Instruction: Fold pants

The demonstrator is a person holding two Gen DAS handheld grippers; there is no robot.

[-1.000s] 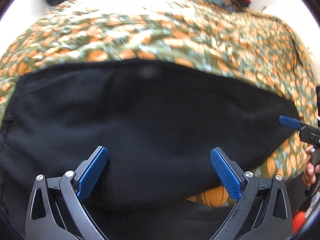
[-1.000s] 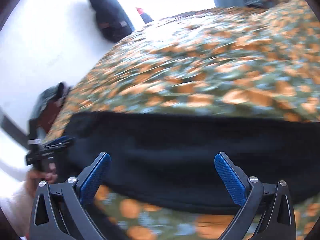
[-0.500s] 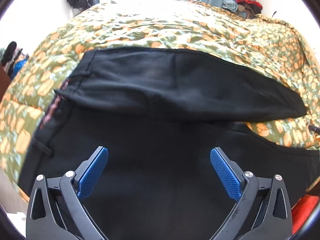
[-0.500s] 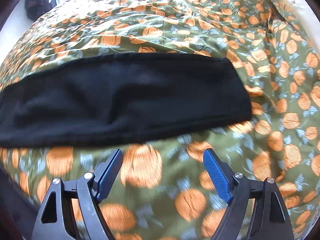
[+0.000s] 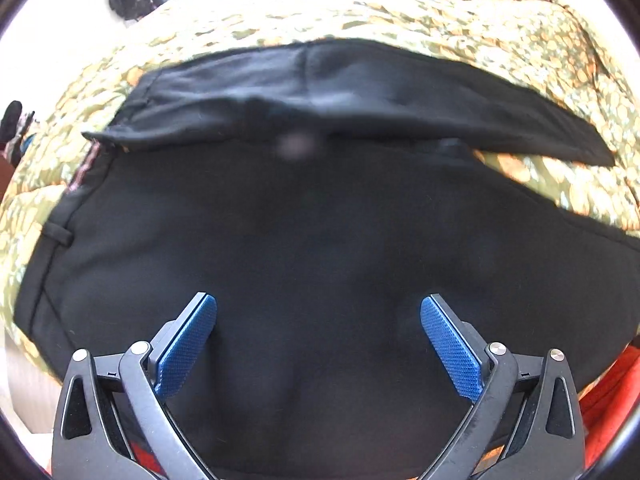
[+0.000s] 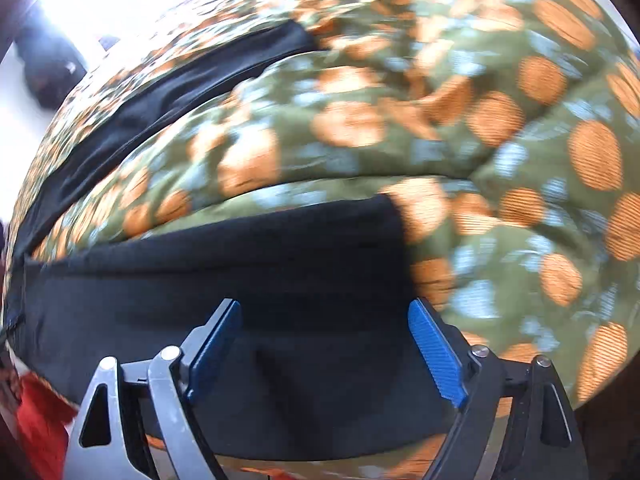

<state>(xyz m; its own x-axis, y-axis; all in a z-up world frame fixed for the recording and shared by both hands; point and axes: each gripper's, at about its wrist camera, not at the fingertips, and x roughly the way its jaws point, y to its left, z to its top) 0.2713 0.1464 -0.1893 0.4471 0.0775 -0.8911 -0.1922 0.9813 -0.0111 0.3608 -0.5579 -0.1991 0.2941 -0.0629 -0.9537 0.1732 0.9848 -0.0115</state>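
No text, label or number can be read anywhere.

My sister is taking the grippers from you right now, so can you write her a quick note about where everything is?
Left gripper: jaws open, holding nothing, above the wide waist end of the pants.
Right gripper: jaws open, holding nothing, above the near leg's hem.
Pants: black, spread on the flowered blanket, the two legs lying apart with blanket showing between them.
Done: pants laid out.
Left: probably bring one leg over the other, then fold them shorter.
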